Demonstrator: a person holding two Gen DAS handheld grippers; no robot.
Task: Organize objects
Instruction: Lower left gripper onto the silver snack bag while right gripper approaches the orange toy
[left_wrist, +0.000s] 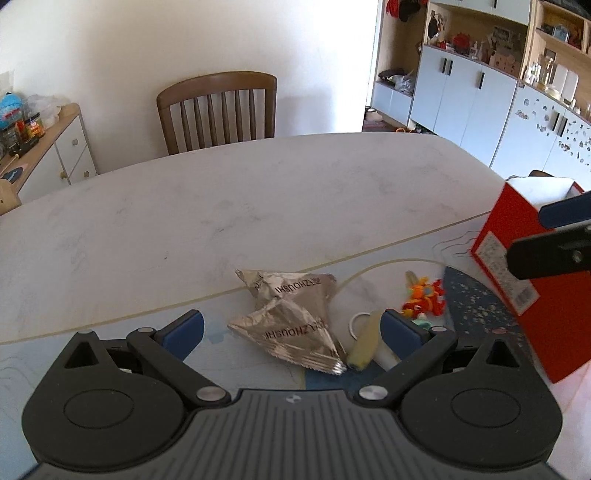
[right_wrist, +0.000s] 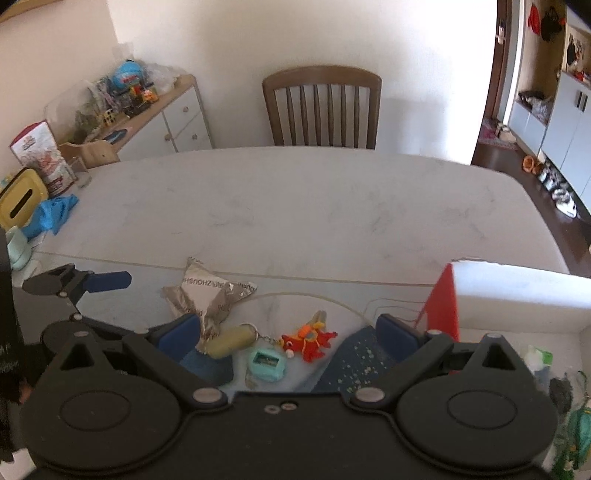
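On the pale marble-look table (right_wrist: 295, 206), left to right: the left gripper (left_wrist: 291, 330) hovered with jaws spread wide and nothing between the blue pads; the two crumpled silver foil snack packets (left_wrist: 291, 317) lay on the table straight ahead, in line with the gap. Just right of the packets lay an olive-yellow capsule-shaped keychain (right_wrist: 229, 341), touching the lower packet's edge. Next came a mint-green plastic toy charm (right_wrist: 266, 363), then a red-and-orange crocheted fish (right_wrist: 309, 341). The right gripper (right_wrist: 288, 338) was also fully open and empty, the capsule, charm and fish lying below its gap. At far right stood a red cardboard box with white interior (right_wrist: 443, 306), open-topped, near the right pad.
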